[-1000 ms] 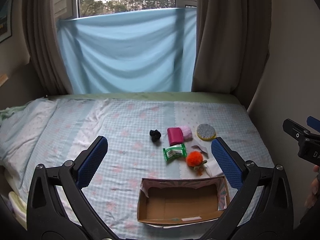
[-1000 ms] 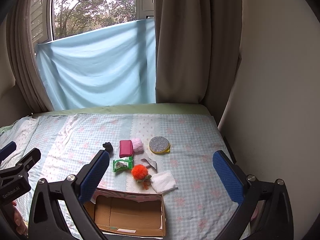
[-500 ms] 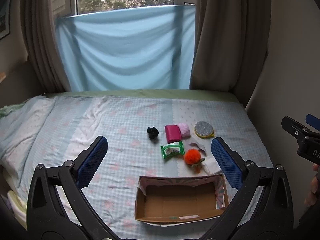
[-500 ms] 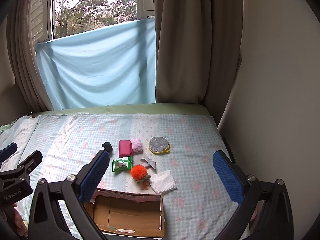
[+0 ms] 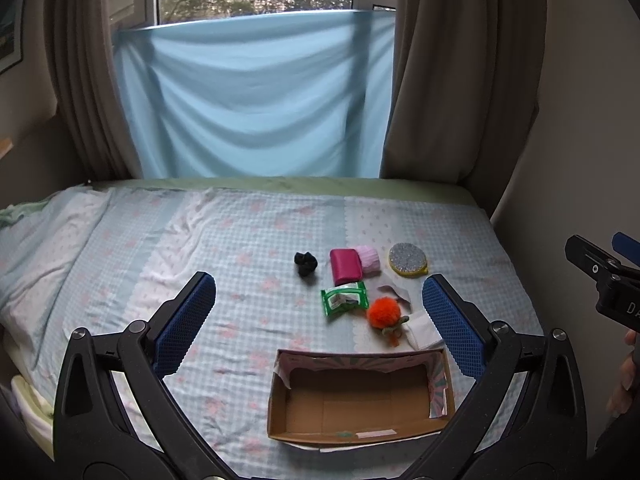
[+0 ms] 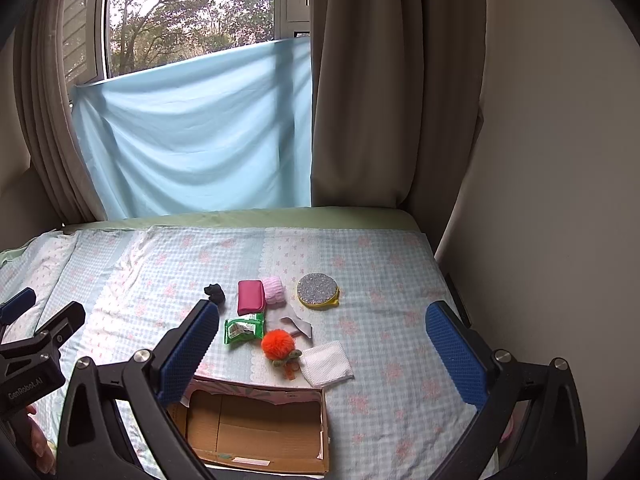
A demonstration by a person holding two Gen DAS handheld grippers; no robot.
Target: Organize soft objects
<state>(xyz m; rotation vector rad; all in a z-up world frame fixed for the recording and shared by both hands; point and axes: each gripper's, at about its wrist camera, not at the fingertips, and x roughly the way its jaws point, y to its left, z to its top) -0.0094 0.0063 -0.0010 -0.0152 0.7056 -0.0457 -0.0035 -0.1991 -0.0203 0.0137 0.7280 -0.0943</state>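
An open cardboard box [image 5: 360,404] [image 6: 256,432] lies empty on the bed near me. Beyond it lie an orange pompom toy [image 5: 383,312] [image 6: 278,345], a green packet [image 5: 344,299] [image 6: 244,328], a magenta pouch [image 5: 345,266] [image 6: 250,297], a pink knit roll [image 5: 369,260] [image 6: 274,295], a black scrunchie [image 5: 305,263] [image 6: 214,293], a glittery round pad [image 5: 408,259] [image 6: 318,291], a grey cloth [image 6: 289,322] and a white cloth [image 6: 326,368]. My left gripper [image 5: 320,320] and right gripper [image 6: 324,344] are open and empty, held above the bed's near side.
The bed has a checked blue sheet [image 5: 240,248]. A wall [image 6: 540,200] runs along its right side. Brown curtains [image 5: 452,80] and a blue cloth [image 5: 256,100] hang at the far end under a window.
Both views have drifted slightly; the box and objects sit a little lower and further left in the left wrist view. Nothing on the bed has moved.
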